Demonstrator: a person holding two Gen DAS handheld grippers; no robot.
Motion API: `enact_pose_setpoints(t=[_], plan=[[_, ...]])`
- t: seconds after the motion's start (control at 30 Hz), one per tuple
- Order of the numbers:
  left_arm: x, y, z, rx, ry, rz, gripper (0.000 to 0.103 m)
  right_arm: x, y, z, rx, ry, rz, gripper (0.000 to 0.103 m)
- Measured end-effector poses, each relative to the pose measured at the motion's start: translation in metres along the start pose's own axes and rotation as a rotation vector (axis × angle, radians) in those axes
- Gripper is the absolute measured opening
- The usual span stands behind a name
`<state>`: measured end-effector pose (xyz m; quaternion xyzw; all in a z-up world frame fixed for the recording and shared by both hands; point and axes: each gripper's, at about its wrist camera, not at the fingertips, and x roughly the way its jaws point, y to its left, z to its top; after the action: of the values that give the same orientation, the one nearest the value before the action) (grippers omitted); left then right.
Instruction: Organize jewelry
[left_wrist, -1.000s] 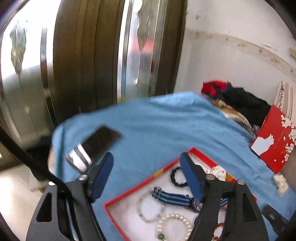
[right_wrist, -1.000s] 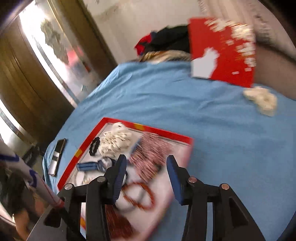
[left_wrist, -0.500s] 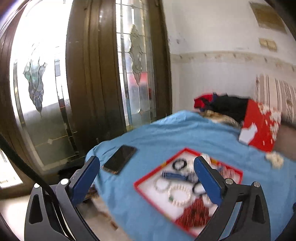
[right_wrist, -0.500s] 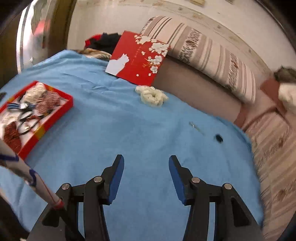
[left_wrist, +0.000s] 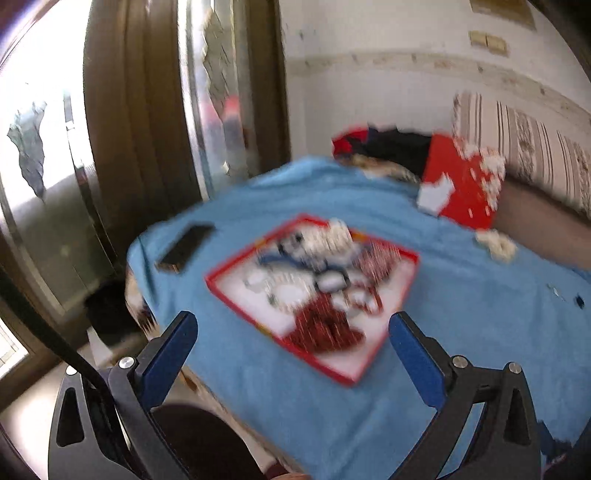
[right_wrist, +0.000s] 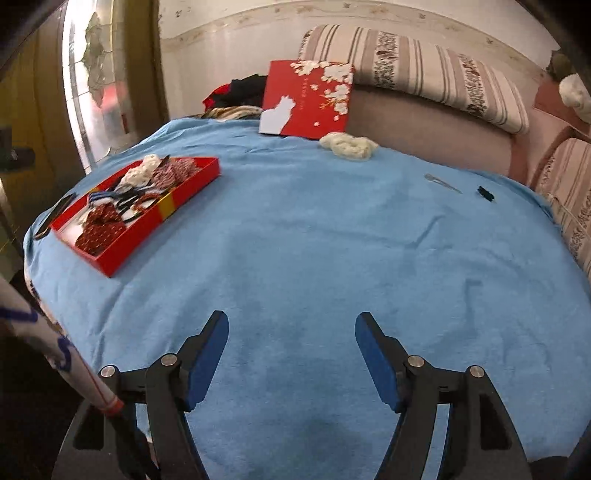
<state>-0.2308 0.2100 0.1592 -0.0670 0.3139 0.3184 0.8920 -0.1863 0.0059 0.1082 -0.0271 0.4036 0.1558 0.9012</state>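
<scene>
A red tray (left_wrist: 384, 354) (right_wrist: 147, 229) full of bracelets and bead strings lies on the blue cloth. In the blurred left wrist view my left gripper (left_wrist: 291, 343) stands wide open in front of the tray's near corner, nothing between its fingers. In the right wrist view the tray is far off to the left. My right gripper (right_wrist: 291, 354) hovers over bare cloth, its jaws opening and empty. A white scrunchie (right_wrist: 349, 144), a thin metal hair clip (right_wrist: 441, 182) and a small black piece (right_wrist: 485, 192) lie loose on the cloth beyond it.
The red lid with white blossoms (right_wrist: 306, 99) leans on a striped cushion (right_wrist: 424, 70) at the back. A dark phone (left_wrist: 186, 246) lies near the cloth's left edge. Clothes (right_wrist: 240, 92) are heaped at the far corner. Glass doors (left_wrist: 129, 129) stand left.
Both grippers have pulled back from the tray and opened wider. The right view has swung from above the tray to bare cloth on its right. The left view now shows the whole tray.
</scene>
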Motion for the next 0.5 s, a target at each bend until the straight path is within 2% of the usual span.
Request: enact_pose_setpoints(t=[0.07, 0.13, 0.37, 0.5], plan=[[0.005, -0.005, -0.012, 0.021, 0.052, -0.009, 0.103, -0.002, 0.007, 0.0, -0.018, -0.001, 0.014, 0.075], [0.006, -0.007, -0.022, 0.03, 0.072, -0.011, 0.103, -0.007, 0.01, 0.0, -0.033, -0.008, 0.011, 0.075], [-0.002, -0.005, -0.028, 0.061, 0.047, -0.012, 0.103, -0.019, 0.008, 0.017, -0.013, -0.002, 0.005, 0.075], [0.002, 0.003, -0.026, 0.044, 0.068, -0.018, 0.103, -0.026, 0.015, 0.035, -0.03, -0.018, 0.005, 0.075]])
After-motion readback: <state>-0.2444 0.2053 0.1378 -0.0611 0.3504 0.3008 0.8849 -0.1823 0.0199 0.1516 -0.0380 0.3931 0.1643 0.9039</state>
